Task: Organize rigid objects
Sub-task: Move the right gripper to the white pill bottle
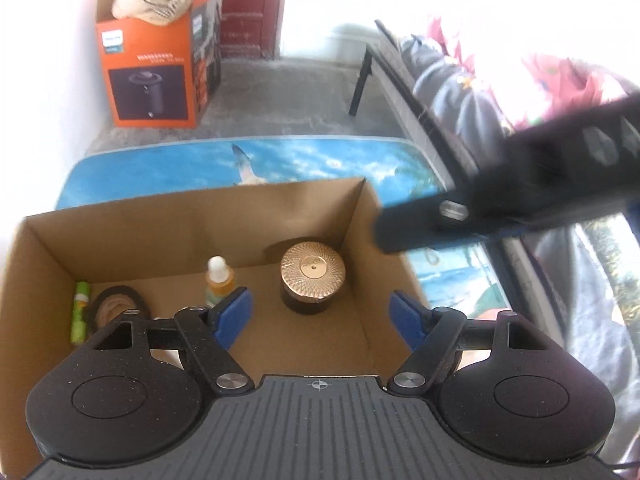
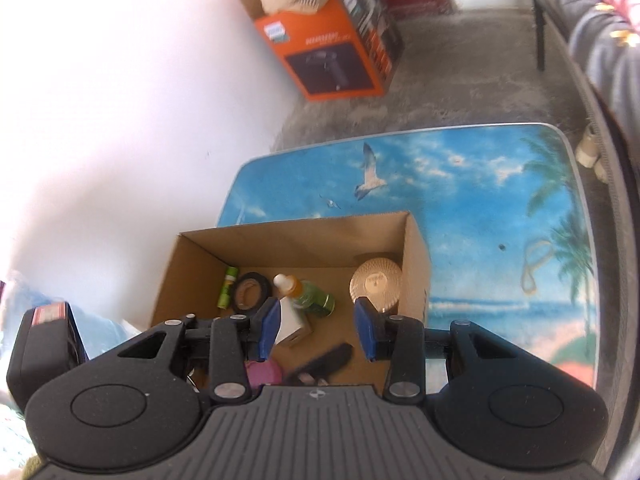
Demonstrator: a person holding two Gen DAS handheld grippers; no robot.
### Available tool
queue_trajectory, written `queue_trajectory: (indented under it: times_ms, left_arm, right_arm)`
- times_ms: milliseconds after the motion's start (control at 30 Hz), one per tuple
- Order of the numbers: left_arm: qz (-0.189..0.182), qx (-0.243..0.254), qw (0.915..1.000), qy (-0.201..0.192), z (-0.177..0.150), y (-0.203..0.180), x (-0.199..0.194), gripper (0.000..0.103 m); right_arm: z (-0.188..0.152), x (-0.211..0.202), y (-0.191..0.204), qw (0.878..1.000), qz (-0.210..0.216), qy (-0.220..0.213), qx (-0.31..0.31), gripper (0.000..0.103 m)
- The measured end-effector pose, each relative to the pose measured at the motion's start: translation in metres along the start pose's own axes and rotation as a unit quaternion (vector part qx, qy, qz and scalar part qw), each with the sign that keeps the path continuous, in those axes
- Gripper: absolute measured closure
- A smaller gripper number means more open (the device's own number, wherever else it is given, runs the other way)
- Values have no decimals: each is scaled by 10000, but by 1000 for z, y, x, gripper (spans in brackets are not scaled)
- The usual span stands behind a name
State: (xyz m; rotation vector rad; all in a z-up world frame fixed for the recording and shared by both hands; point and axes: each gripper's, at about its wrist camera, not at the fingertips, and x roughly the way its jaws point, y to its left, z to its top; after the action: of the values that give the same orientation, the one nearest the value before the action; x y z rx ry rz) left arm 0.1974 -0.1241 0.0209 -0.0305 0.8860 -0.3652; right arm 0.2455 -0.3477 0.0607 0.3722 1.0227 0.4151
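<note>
**Both grippers above the box, nothing held**

The cardboard box (image 2: 416, 256) sits at the near left of the beach-print table (image 2: 500, 184). Inside it stand a gold-lidded jar (image 1: 313, 267) by the right wall, a dropper bottle (image 1: 218, 280) near the middle, a green tube (image 1: 81, 312) and a dark ring (image 1: 116, 304) at the left — with a green bottle (image 2: 314, 298), a white carton (image 2: 294, 326), a pink piece (image 2: 262, 372) and a dark flat item (image 2: 328, 358) nearer.

My judgement: a placing step is ending. To do it well, lift straight clear of the walls and avoid nudging the upright jar and dropper bottle.

The left gripper (image 1: 322, 316) has its jaws wide apart and empty, the jar beyond them untouched. The right gripper (image 2: 316, 330) is partly open, also empty — the box contents merely show through the gap.
</note>
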Motion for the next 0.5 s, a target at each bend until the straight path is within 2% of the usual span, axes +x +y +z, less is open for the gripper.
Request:
queue_trajectory:
  times_ms: [167, 267, 400, 500]
  left_arm:
    - [171, -337, 9990, -230, -17, 8, -49, 23]
    - [340, -505, 9978, -249, -39, 12, -75, 20]
    - [821, -531, 9950, -183, -73, 24, -94, 18]
    - [1175, -670, 9908, -84, -98, 37, -107, 18]
  right_arm:
    - [-40, -47, 3, 9988, 37, -377, 315, 57]
    - [-63, -55, 5, 9978, 46, -353, 551, 56]
    - [-93, -45, 16, 9982, 105, -70, 594, 56]
    - [-114, -26, 30, 9979, 152, 342, 528, 56]
